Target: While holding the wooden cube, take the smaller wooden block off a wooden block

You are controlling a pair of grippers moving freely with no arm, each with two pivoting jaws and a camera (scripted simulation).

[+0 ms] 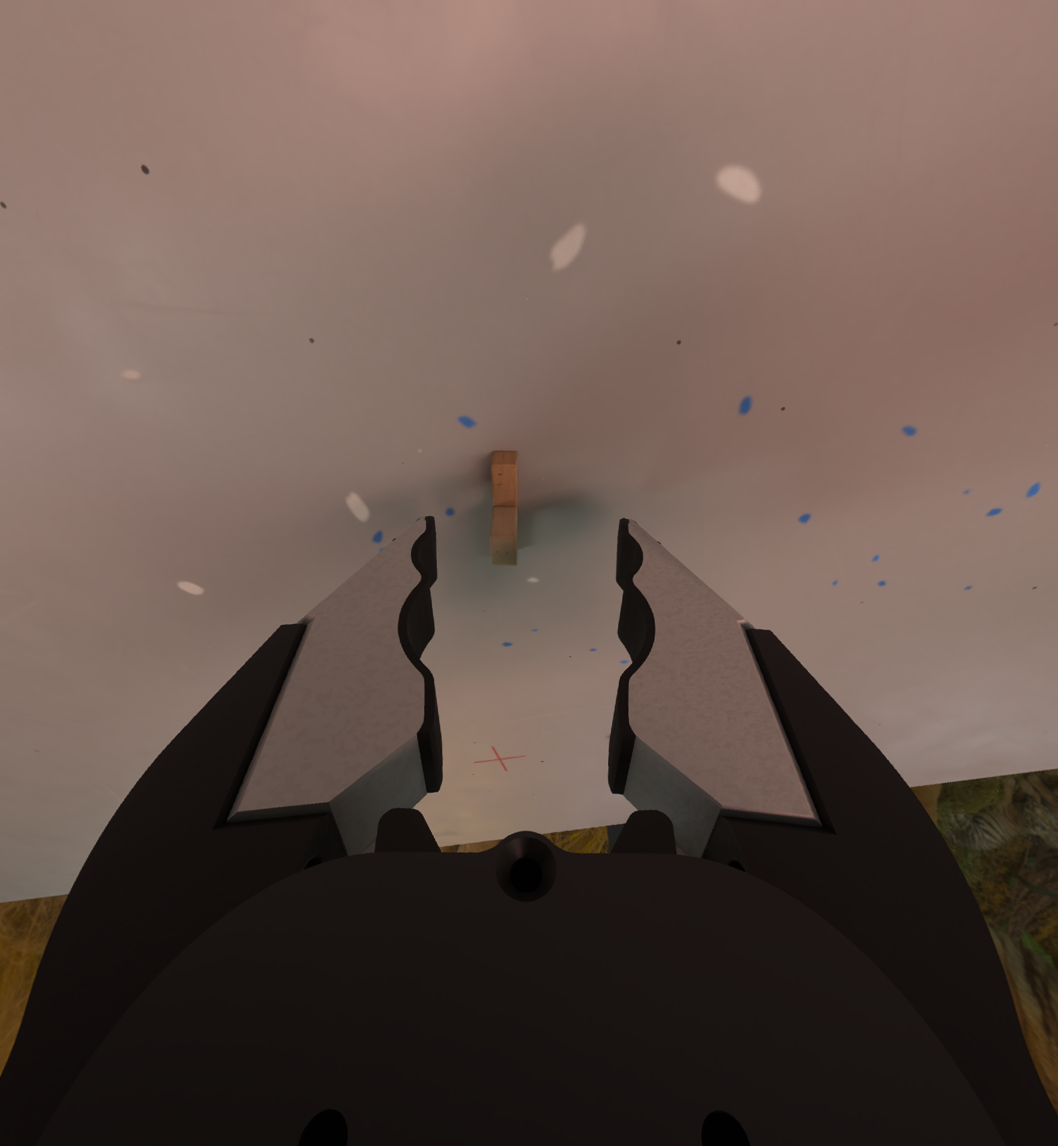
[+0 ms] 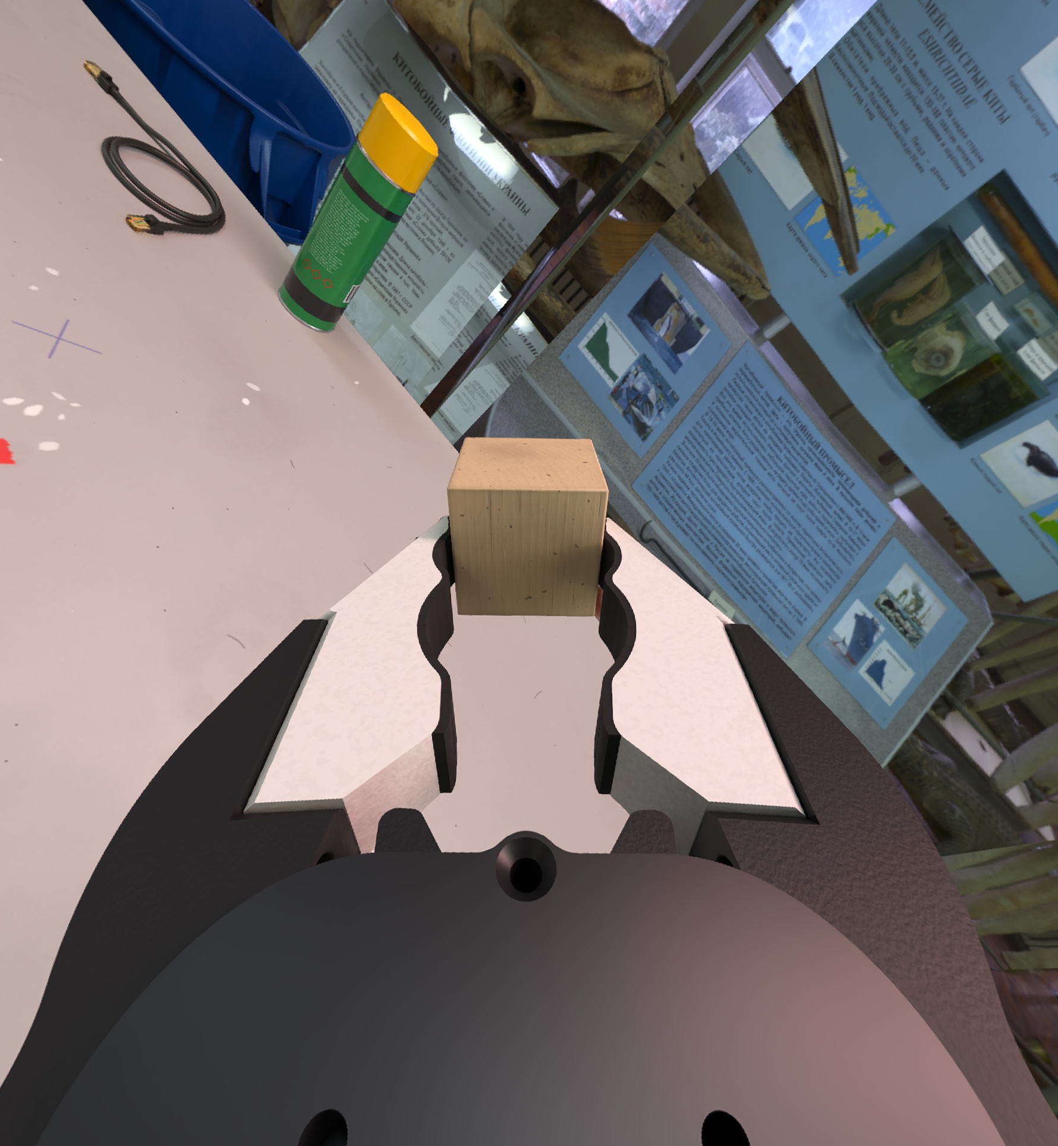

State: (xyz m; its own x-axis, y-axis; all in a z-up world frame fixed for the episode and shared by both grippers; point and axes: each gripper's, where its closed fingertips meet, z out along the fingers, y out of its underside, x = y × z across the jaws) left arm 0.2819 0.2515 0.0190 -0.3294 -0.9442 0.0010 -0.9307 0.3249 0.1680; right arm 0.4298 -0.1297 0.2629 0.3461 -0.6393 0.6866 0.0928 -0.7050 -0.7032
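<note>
While the wooden cube is clamped between the tips of the right tongs, it is held raised above the near edge of the pale table, with nothing touching it from below. Beyond the cube, far to the left, a green spray can with a yellow cap is seen standing at the table's edge, a blue bin just beside it and a coiled black cable farther left of the cube. The left tongs are spread apart and nothing is gripped by them. Just ahead of their tips, slightly left of centre, the smaller wooden block is seen stacked in contact with the other wooden block on the speckled table; neither is touched by the tongs
</note>
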